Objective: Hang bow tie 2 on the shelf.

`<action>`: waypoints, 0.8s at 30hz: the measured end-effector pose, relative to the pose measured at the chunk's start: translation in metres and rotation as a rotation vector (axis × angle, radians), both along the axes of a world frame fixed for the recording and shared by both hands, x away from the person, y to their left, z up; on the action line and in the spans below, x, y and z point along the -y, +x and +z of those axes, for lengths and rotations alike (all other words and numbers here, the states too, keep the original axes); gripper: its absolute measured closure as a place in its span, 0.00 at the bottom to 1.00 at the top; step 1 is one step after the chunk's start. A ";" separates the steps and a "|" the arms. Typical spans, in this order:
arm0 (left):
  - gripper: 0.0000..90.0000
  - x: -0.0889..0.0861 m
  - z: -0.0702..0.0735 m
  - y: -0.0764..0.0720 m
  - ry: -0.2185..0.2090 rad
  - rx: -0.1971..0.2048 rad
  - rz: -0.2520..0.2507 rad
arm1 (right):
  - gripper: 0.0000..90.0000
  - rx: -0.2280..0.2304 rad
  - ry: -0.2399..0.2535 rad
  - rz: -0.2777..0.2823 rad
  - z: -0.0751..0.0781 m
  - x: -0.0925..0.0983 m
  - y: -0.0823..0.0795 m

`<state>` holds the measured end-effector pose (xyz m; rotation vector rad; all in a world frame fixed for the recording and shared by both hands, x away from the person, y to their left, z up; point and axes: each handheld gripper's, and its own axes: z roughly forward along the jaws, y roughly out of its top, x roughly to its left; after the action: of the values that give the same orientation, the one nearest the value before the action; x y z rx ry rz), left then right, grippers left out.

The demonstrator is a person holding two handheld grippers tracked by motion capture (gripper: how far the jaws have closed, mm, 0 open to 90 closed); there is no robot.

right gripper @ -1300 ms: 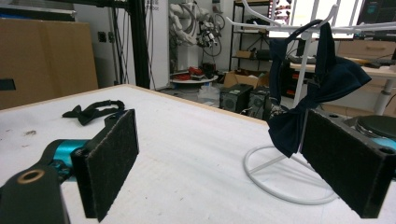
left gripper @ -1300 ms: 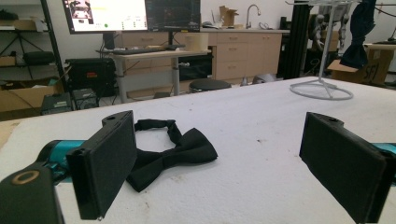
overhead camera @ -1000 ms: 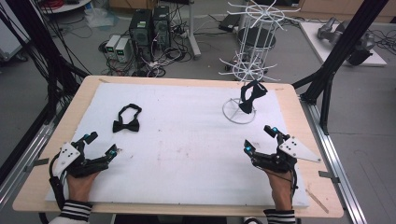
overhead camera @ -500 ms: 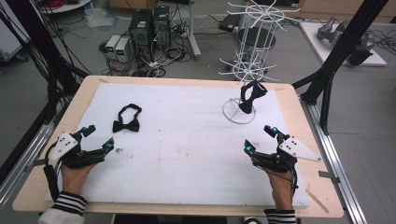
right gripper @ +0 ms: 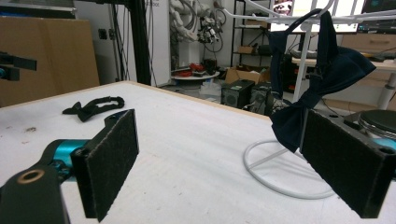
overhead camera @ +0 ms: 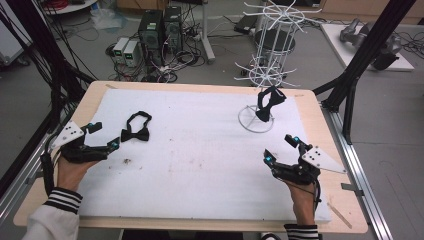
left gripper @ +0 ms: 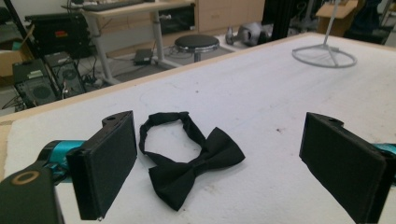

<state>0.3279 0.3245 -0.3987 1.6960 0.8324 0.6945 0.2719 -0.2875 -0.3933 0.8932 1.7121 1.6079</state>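
Note:
A black bow tie (overhead camera: 137, 128) lies flat on the white mat (overhead camera: 200, 150) at the left; the left gripper view has this bow tie (left gripper: 189, 161) just ahead of its jaws. My left gripper (overhead camera: 104, 136) stands open right beside it, empty. A second dark bow tie (overhead camera: 267, 103) hangs on the white wire rack (overhead camera: 270, 60) at the back right, and the right gripper view has this hanging tie (right gripper: 322, 74) close ahead. My right gripper (overhead camera: 281, 147) is open and empty, short of the rack's ring base (overhead camera: 255, 119).
The wooden table edge (overhead camera: 320, 130) frames the mat. Black frame posts (overhead camera: 367, 55) rise at the right and left. Computers and cables (overhead camera: 160, 35) sit on the floor behind the table. A few dark specks (overhead camera: 126, 161) mark the mat.
My left gripper has moved forward and a little right, up to the flat bow tie. The right gripper has stayed where it was.

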 end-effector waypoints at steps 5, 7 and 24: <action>0.15 -0.002 0.005 0.012 0.051 -0.036 -0.022 | 0.12 -0.002 0.004 0.004 0.000 -0.001 0.000; 0.15 -0.004 0.008 0.018 0.051 -0.064 -0.037 | 0.12 0.003 0.003 0.003 0.000 0.000 0.000; 0.15 -0.004 0.027 0.063 0.230 -0.189 -0.148 | 0.12 -0.008 0.011 0.011 0.000 0.002 0.001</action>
<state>0.3909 0.3289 -0.3718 2.0330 0.7695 0.5513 0.2728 -0.2892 -0.3934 0.8980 1.7180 1.6243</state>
